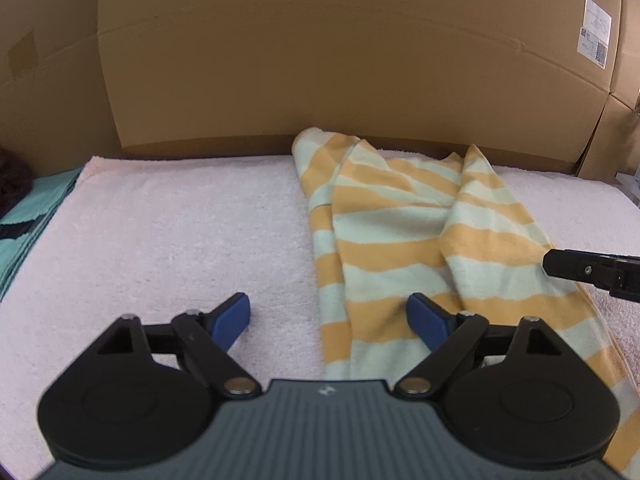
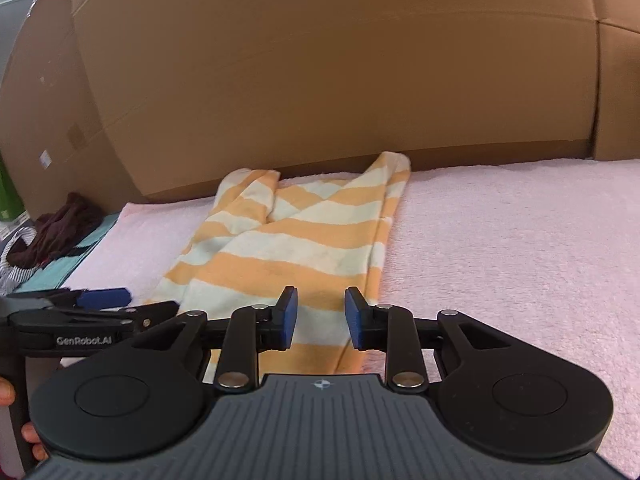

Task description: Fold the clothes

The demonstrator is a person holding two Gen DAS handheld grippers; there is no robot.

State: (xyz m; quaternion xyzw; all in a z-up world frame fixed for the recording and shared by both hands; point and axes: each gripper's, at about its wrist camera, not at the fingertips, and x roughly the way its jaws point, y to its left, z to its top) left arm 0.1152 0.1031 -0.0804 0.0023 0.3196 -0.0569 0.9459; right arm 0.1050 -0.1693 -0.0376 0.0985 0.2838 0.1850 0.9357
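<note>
A: While the left gripper (image 1: 328, 322) is held low over the pink towel (image 1: 168, 240), its jaws are spread wide and nothing is caught between the blue pads (image 1: 230, 320); only the near hem of the striped garment (image 1: 392, 236) is seen between them, at about six o'clock in the left wrist view.

B: And the right gripper (image 2: 321, 318)?

A: A narrow gap is kept between its jaws, with the garment lying below the gap and not pinched. No cloth is lifted by either tool.

B: Where is the garment placed?

A: It is laid lengthwise on the towel, running from six o'clock up toward twelve, with both long sides already turned in over the middle. Its far end is found just short of the cardboard box (image 2: 340, 80). At nine o'clock in the right wrist view a heap of dark clothes (image 2: 60, 228) is seen, well apart from it.

B: Which step is judged to be in hand?

A: The side folds appear done, and a fresh hold is being sought. A crosswise fold is probably called for next: both near corners would have to be pinched through all layers, then carried toward twelve o'clock without the turned-in sides being pulled open.
</note>
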